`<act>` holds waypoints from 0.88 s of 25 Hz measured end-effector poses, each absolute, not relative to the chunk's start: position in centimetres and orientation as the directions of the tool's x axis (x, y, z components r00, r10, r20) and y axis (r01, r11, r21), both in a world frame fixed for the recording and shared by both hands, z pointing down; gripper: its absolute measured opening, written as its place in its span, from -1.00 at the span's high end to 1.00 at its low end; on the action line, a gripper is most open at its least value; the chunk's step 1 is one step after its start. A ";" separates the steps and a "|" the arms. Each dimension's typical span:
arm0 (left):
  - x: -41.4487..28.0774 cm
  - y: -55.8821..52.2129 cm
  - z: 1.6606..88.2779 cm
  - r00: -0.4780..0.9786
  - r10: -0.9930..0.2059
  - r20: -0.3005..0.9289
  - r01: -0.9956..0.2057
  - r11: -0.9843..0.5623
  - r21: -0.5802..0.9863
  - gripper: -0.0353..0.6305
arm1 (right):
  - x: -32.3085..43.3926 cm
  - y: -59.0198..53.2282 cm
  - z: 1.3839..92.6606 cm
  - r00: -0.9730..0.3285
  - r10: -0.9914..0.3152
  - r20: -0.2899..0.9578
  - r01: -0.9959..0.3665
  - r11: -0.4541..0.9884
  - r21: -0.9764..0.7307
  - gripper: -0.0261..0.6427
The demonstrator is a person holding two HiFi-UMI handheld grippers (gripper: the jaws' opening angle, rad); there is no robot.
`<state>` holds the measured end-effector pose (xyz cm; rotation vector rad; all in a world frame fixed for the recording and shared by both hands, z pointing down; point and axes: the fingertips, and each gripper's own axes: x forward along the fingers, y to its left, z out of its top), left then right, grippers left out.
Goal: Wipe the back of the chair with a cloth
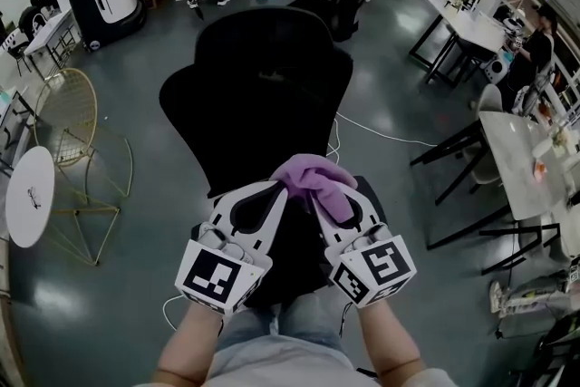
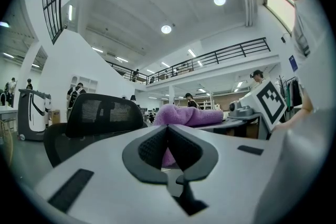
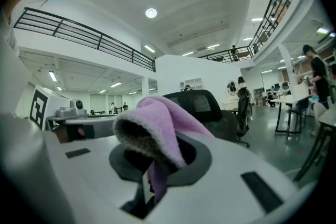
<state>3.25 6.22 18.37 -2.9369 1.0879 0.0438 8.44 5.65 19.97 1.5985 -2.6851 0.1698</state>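
Cloth held at the chair back

The black chair point(image 1: 263, 77) fills mid-frame. Just below it bunches the purple cloth point(image 1: 317, 179), which looks soft, light and floppy and is best pinched at a thick fold. The right gripper point(image 1: 319, 198) clamps it so, while the left gripper point(image 1: 279, 188) is closed and empty.

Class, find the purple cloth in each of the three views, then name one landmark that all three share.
Head view: the purple cloth is at lower centre, in front of the black chair.
Left gripper view: the cloth is at centre, just beyond the closed jaws.
Right gripper view: the cloth is at centre, pinched in the jaws and draped over them.
Shared landmark: the black chair.
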 end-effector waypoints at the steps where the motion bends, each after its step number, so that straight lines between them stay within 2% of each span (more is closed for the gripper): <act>1: 3.0 6.3 18.2 0.757 -0.653 -0.029 -0.653 -0.757 0.002 0.86 | 8.2 5.7 19.9 -0.480 -0.875 0.065 -0.876 0.475 -0.086 0.78; 22: -0.5 8.2 18.5 0.734 -0.679 -0.025 -0.679 -0.733 -0.040 0.86 | 4.6 7.4 20.6 -0.508 -0.860 0.055 -0.859 0.500 -0.105 0.78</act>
